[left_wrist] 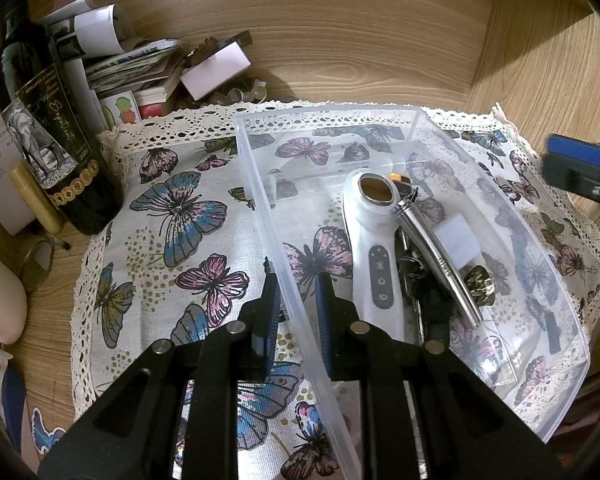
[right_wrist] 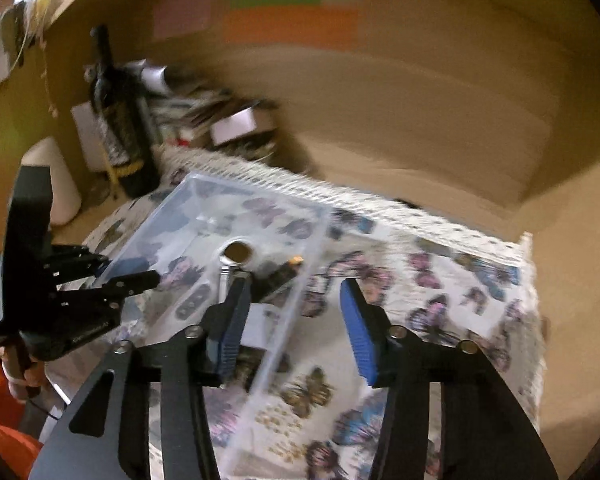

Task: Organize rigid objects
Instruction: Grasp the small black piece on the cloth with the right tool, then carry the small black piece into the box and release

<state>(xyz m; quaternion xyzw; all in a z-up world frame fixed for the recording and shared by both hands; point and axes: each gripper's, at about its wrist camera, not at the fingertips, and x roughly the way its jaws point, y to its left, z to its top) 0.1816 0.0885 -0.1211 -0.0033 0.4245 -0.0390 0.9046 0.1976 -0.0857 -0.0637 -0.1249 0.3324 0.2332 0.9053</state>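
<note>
A clear plastic box (left_wrist: 540, 264) stands on the butterfly cloth (left_wrist: 172, 240). In it lie a white handheld device (left_wrist: 374, 248), a silver metal tube (left_wrist: 432, 248), keys and small dark items. My left gripper (left_wrist: 296, 312) has one finger on each side of the box's left wall (left_wrist: 268, 216), with small gaps showing on both sides. The right wrist view is blurred: my right gripper (right_wrist: 296, 328) is open and empty, straddling the box's right wall (right_wrist: 296, 292). The left gripper also shows in the right wrist view (right_wrist: 128, 272), and the right gripper's blue pad shows in the left wrist view (left_wrist: 580, 156).
A dark wine bottle (left_wrist: 48, 128) stands at the cloth's back left, beside stacked papers and small boxes (left_wrist: 148, 68). A white rounded object (left_wrist: 0, 300) lies at the left. A wooden wall (left_wrist: 340, 40) closes the back and right side.
</note>
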